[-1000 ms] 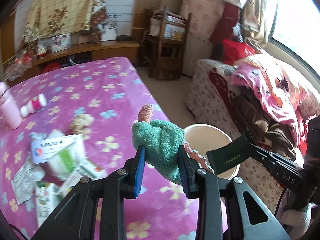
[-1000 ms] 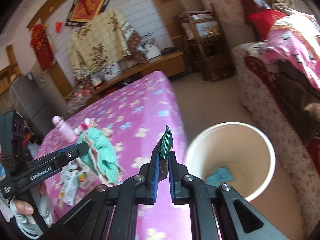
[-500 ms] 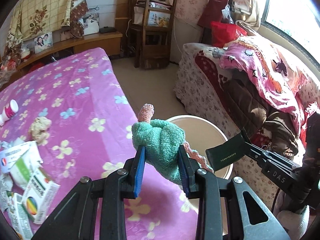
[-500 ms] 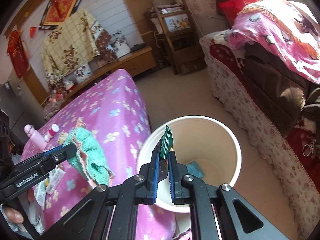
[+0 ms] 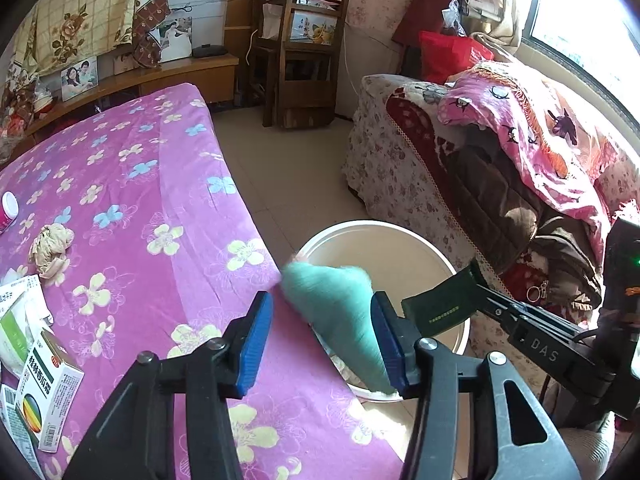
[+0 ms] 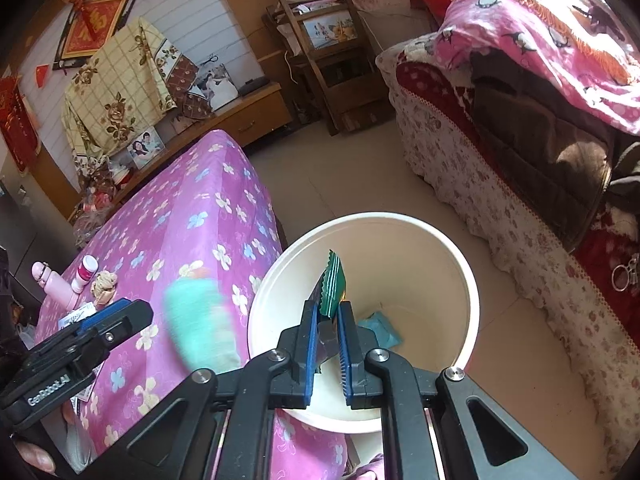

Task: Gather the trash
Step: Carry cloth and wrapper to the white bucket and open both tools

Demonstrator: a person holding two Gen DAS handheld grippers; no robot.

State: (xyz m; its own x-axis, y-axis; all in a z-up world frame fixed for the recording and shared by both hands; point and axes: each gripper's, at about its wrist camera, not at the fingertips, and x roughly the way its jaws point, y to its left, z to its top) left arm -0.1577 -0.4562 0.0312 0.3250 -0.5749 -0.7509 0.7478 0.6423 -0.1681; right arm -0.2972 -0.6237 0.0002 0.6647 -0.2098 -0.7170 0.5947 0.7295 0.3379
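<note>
Black hand-held gripper (image 5: 320, 340), blue pads (image 5: 255, 344)

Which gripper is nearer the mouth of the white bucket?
Right. The right gripper holds a green packet directly over the white bucket. The left gripper sits by the bucket's bedside rim, its teal cloth blurred.

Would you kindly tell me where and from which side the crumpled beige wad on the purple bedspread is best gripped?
Pinch the crumpled beige wad across its bulging middle, coming straight down from above. It is an irregular lump lying on the purple bedspread, with bare fabric on most sides, so a top pinch should probably hold.
</note>
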